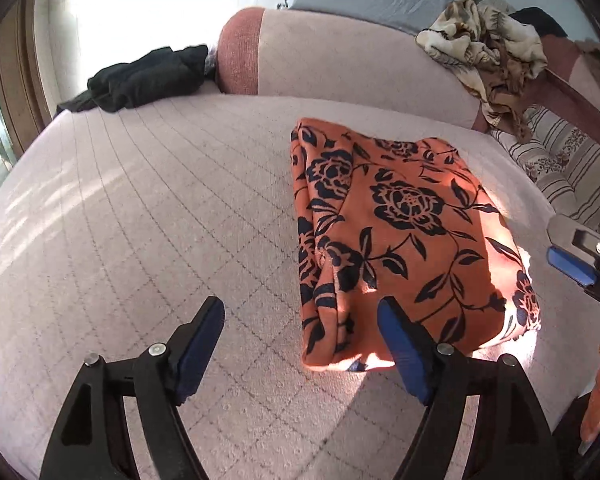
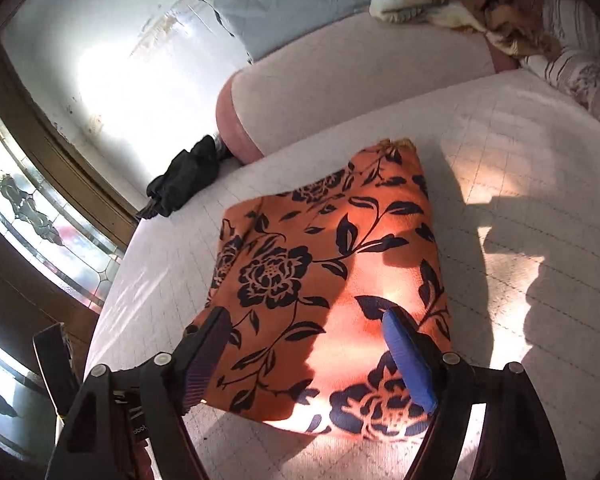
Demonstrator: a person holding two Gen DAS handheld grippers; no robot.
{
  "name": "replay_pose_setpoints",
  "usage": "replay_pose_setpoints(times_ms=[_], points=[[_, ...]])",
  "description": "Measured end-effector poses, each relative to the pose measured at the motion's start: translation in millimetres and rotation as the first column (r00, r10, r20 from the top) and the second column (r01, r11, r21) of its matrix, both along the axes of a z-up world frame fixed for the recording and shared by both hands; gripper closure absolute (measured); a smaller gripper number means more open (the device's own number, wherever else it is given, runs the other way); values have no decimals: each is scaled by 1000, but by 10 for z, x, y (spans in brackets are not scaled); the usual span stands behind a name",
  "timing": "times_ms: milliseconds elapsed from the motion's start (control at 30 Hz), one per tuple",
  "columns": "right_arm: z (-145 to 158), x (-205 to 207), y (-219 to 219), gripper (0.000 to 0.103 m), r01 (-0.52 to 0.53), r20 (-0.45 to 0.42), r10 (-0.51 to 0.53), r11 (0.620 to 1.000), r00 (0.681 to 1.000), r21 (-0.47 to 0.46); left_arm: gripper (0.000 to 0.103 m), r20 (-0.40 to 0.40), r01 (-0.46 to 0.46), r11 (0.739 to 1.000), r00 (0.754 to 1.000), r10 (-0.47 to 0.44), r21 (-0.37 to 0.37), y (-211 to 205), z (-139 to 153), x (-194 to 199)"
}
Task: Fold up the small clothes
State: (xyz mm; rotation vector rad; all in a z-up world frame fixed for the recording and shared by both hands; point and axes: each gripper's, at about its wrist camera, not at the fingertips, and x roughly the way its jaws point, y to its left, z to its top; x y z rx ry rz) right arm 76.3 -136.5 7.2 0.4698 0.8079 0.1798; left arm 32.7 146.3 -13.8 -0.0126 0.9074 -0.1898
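Orange floral garment point(image 1: 400, 232) lay folded on the quilted bed point(image 1: 140, 208); left gripper point(image 1: 300, 320) and right gripper point(image 2: 304, 332) hung spread, empty, black clothes point(image 1: 140, 80) at ten o'clock.

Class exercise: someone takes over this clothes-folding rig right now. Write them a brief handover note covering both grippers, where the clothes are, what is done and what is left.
Left gripper: open, empty, at the near left edge of the orange floral garment.
Right gripper: open, empty, over the garment's near end.
The orange floral garment lies folded into a compact rectangle on the pink quilted bed; that fold looks done.
Left: a black garment lies crumpled at the far left edge, and a beige patterned cloth is heaped on the bolster; probably next.
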Motion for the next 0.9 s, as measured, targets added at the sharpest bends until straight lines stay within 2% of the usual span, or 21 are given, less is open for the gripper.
replay_pose_setpoints(times_ms=[33,100,233,333,500,633,900], points=[[48,-190,34,13,18,30,-17,999,999,-34,20,23,2,1000,1000,-3,15,-4,68,-98],[55,-563,85,13,34,51,-30,995,998,-95,17,61,-16,999,998,13,44,1,178,-298],[-120,-1027,176,13,61,-10,-64,976,998,-208,14,123,-78,996,990,71,51,48,357,-637],[-109,-1117,242,13,38,-31,-48,966,998,-256,10,124,-104,994,987,97,46,74,424,-794],[-9,-1293,299,13,86,1,-90,948,996,-306,10,127,-116,987,987,101,110,62,483,-984],[31,-1357,346,13,87,-9,-96,937,995,-338,10,123,-119,987,987,106,108,57,517,-1075],[146,-1461,336,13,113,63,-97,919,993,-377,10,94,-149,982,986,139,116,-20,508,-1085]])
